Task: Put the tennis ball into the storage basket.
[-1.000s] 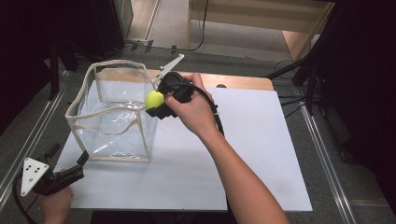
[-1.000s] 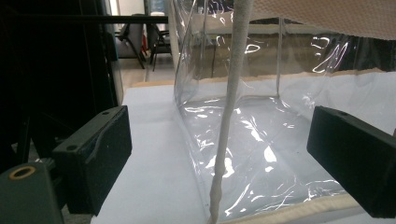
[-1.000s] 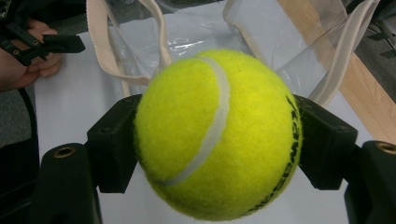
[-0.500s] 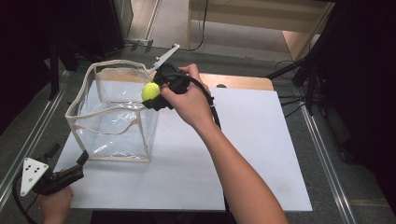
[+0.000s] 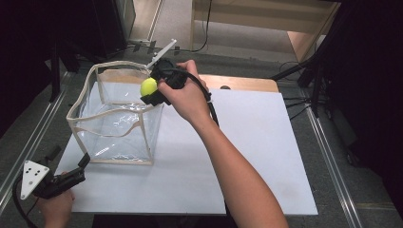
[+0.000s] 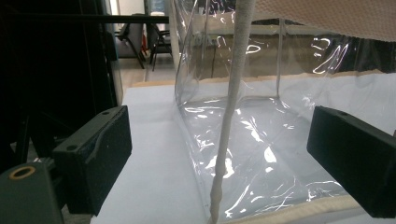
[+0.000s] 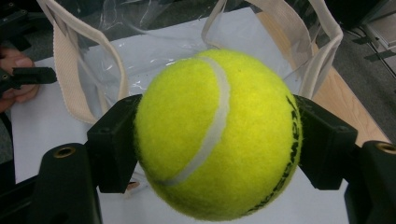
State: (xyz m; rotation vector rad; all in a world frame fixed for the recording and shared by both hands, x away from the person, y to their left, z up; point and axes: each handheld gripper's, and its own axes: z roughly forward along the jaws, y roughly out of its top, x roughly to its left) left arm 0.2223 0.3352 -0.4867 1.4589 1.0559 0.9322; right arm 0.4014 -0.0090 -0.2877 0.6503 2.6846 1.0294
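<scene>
A yellow-green tennis ball (image 5: pixel 148 86) is clamped between the jaws of my right gripper (image 5: pixel 151 93), held in the air at the far right rim of a clear plastic bag (image 5: pixel 112 127) with beige fabric edging. In the right gripper view the ball (image 7: pixel 217 135) is large, with the bag's open mouth and handles (image 7: pixel 70 65) below and beyond it. My left gripper (image 5: pixel 69 157) rests low at the table's front left, open, its jaws on either side of the bag's near corner seam (image 6: pixel 229 116) without touching it.
The bag stands on a white board (image 5: pixel 247 142) that covers the table, with a strip of wooden top (image 5: pixel 240 83) at the back. Metal rails (image 5: pixel 328 142) run along both sides. Cables lie on the floor beyond.
My right gripper has carried the ball a little left and farther back, over the bag's rim. The left gripper has stayed put.
</scene>
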